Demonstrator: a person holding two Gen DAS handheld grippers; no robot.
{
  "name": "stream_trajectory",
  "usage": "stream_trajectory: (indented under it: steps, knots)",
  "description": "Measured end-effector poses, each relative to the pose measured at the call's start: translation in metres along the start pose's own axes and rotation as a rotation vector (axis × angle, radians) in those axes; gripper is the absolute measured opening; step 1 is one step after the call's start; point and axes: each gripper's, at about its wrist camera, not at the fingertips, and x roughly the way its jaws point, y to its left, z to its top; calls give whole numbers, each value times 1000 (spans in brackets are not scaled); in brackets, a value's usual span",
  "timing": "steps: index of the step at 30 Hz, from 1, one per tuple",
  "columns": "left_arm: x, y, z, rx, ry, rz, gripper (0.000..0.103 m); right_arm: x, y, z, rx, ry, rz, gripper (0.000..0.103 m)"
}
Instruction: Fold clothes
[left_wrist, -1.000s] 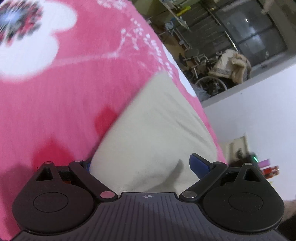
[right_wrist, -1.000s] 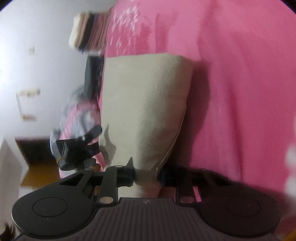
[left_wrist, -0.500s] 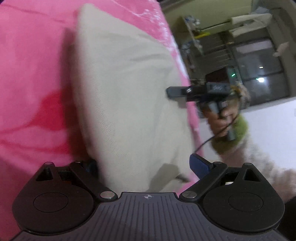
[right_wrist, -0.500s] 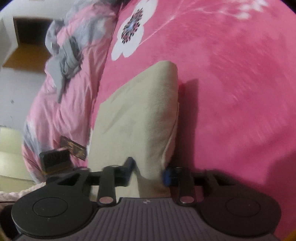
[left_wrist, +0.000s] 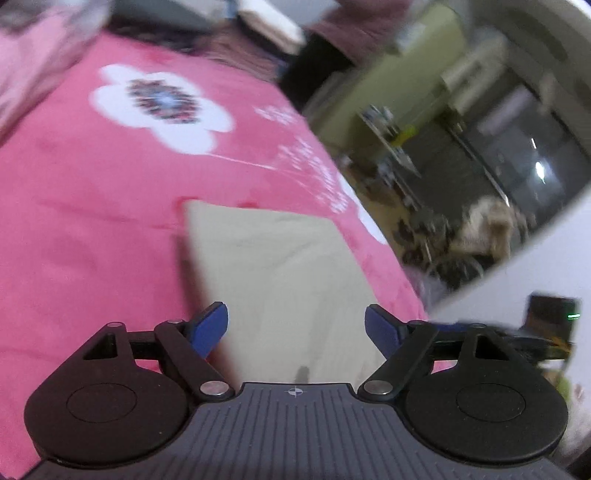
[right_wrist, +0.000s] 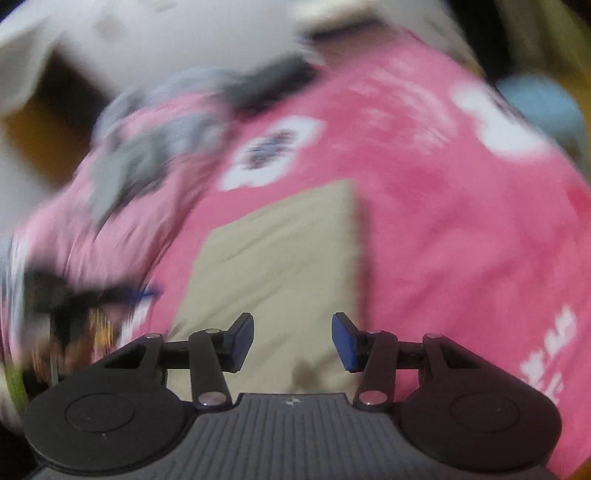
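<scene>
A beige folded garment lies flat on the pink flowered bedspread. My left gripper is open and empty, held just above the garment's near edge. The right wrist view shows the same garment as a tidy rectangle on the bedspread. My right gripper is open and empty above its near edge. The other gripper shows blurred at the left of the right wrist view.
A crumpled pink and grey quilt lies at the far left of the bed. The bed's right edge drops to a cluttered floor with a chair and bags. A dark device with a green light stands by the white wall.
Both grippers have opened and let go of the beige garment, which now lies flat on the bed. Both have pulled back and up from it.
</scene>
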Motion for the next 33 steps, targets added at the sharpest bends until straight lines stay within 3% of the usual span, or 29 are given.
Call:
stream_trajectory:
  steps: [1, 3, 6, 7, 10, 14, 17, 20, 28, 33]
  knots:
    - [10, -8, -2, 44, 12, 8, 79, 2, 10, -3, -48, -3, -3, 46]
    - [25, -12, -14, 161, 32, 96, 74, 13, 21, -9, -100, 3, -31, 41]
    - [34, 9, -30, 189, 66, 181, 69, 30, 6, -22, -60, 27, -98, 25]
    - [34, 9, -34, 195, 61, 185, 69, 34, -1, -27, -37, 35, -113, 14]
    - [29, 2, -33, 254, 72, 199, 72, 40, -11, -34, 10, 57, -159, 13]
    - [20, -7, -20, 303, 37, 145, 75, 24, 18, -14, -100, -9, -169, 14]
    - [35, -10, -7, 336, 10, 162, 77, 31, 21, -10, -126, -39, -160, 14]
    - [61, 6, 5, 303, -21, 216, 77, 38, 20, -13, -136, -44, -153, 15]
    - [55, 26, 23, 194, -123, 126, 82, 54, 15, -22, -161, -59, -136, 16]
    - [72, 51, 6, 183, -104, 189, 82, 65, -2, -50, -145, -48, -141, 16]
